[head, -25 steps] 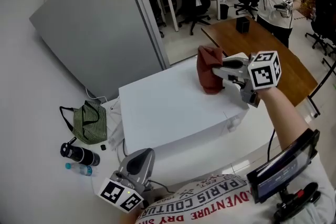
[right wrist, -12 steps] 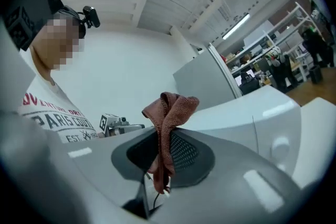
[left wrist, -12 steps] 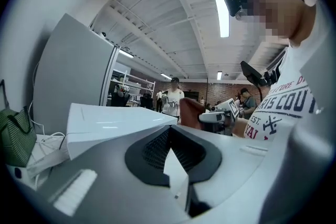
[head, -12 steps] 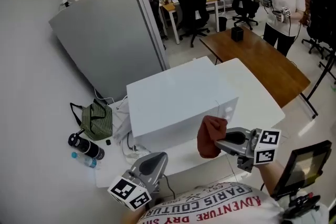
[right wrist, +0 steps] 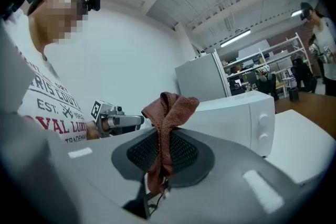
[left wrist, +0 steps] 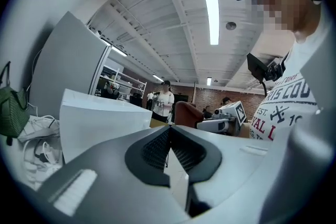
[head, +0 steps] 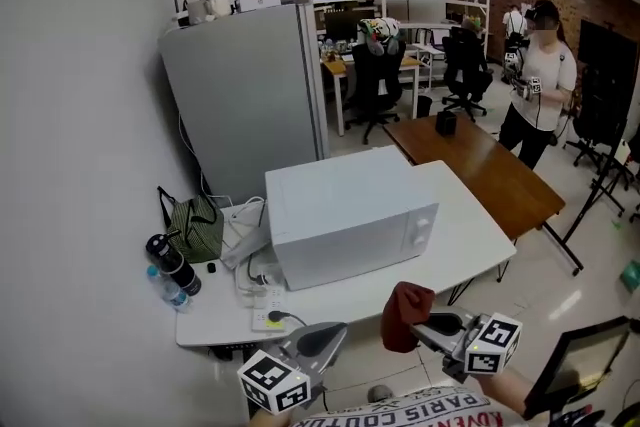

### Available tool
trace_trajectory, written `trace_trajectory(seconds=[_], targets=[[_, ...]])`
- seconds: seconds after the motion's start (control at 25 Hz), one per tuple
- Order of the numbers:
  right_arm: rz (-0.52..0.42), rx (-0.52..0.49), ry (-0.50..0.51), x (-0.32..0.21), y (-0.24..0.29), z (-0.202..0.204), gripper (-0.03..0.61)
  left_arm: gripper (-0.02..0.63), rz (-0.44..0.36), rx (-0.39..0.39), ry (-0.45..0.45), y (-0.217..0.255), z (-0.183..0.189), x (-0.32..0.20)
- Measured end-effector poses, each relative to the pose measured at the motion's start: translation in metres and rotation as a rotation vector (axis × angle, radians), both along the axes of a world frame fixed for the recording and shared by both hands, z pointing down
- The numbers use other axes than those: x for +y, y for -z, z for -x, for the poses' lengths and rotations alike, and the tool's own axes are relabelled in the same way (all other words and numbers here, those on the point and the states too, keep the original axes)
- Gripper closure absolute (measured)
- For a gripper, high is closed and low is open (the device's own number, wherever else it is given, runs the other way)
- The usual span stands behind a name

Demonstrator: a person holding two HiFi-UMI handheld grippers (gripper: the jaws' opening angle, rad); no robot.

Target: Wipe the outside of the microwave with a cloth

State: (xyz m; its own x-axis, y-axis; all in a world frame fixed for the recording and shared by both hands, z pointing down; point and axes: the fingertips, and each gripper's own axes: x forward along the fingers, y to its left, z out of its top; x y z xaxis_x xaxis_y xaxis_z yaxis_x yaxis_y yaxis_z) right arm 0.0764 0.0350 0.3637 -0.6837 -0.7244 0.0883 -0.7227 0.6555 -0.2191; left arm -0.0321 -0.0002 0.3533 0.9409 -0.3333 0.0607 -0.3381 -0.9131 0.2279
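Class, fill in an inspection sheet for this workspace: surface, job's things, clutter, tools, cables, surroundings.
Surface: white table, bare to the microwave's right.
Job's things: white microwave, door shut; red-brown cloth held clear of it, off the table's front edge.
Clutter: green bag and dark bottle, left of the microwave.
Tools: right tool shut on the cloth; left tool shut, empty.
Cables: power strip with a plug in it; loose cables beside the microwave.
Surroundings: grey cabinet, brown table, standing person.
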Motion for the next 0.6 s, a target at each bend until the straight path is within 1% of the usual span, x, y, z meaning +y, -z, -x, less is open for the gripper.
trace_trajectory(seconds=[0.2, 0.4, 0.6], targets=[[-0.016, 0.002, 0.018, 0.020, 0.006, 0.003, 0.538, 0.607, -0.062, -0.001, 0.006, 0.014, 0.000, 0.026], [-0.020, -0.016, 0.039, 0.033, 0.013, 0.000, 0.538, 0.607, -0.075, 0.004, 0.025, 0.025, -0.003, 0.043], [-0.035, -0.052, 0.038, 0.037, 0.016, -0.004, 0.538, 0.607, -0.091, -0.018, 0.038, 0.028, -0.003, 0.056]])
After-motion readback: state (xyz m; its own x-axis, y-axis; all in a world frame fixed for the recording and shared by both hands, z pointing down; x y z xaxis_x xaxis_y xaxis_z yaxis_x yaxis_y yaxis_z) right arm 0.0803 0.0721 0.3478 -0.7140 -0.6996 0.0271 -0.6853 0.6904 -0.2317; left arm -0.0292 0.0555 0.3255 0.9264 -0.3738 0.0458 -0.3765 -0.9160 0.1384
